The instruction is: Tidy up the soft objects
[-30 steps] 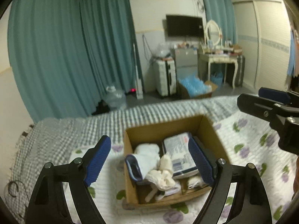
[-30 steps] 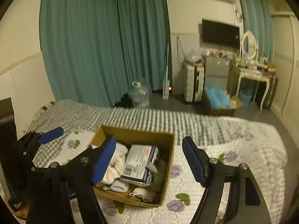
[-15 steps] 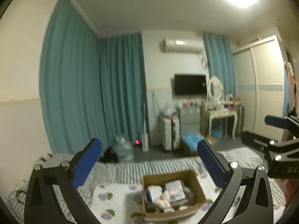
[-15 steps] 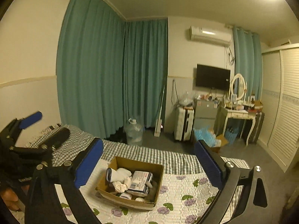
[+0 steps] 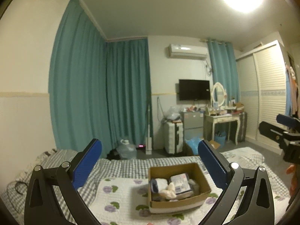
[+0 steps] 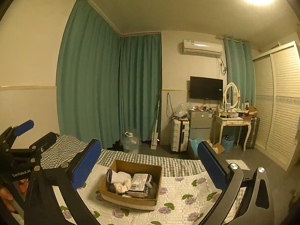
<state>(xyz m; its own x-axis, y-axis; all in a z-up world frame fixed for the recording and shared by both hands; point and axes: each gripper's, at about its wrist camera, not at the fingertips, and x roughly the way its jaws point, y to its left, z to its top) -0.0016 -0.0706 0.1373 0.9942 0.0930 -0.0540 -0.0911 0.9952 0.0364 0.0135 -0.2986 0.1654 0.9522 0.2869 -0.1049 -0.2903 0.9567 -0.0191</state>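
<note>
Both grippers are held high above the bed point(image 5: 120, 191), well clear of the box point(image 5: 178, 202). Left gripper point(image 5: 150, 164): jaws spread wide, nothing between the blue pads point(image 5: 88, 161). Right gripper point(image 6: 150, 164): same state — wide, empty. In the left view the right gripper shows at the right edge, and in the right view the left gripper shows at the left edge, so the two sit side by side and apart. The box is open-topped cardboard and rests on the floral quilt point(image 6: 187, 202), near the border with the checked blanket point(image 6: 174, 166). Contents, as far as can be told: a white rolled cloth with a blue edge point(image 6: 117, 177) at the left, a cream crumpled piece point(image 6: 121, 186) in front of it, and a flat white pack with print point(image 6: 139, 184) lying tilted toward the right side; smaller items beneath are too dim to tell apart. All soft items seen are inside the box — none visible loose on the quilt. Background: teal curtains point(image 6: 112, 90), a wall TV point(image 6: 206, 88), a white suitcase point(image 6: 180, 135), a dressing surface with oval mirror point(image 6: 232, 121), a water jug point(image 6: 130, 142) on the floor.
</note>
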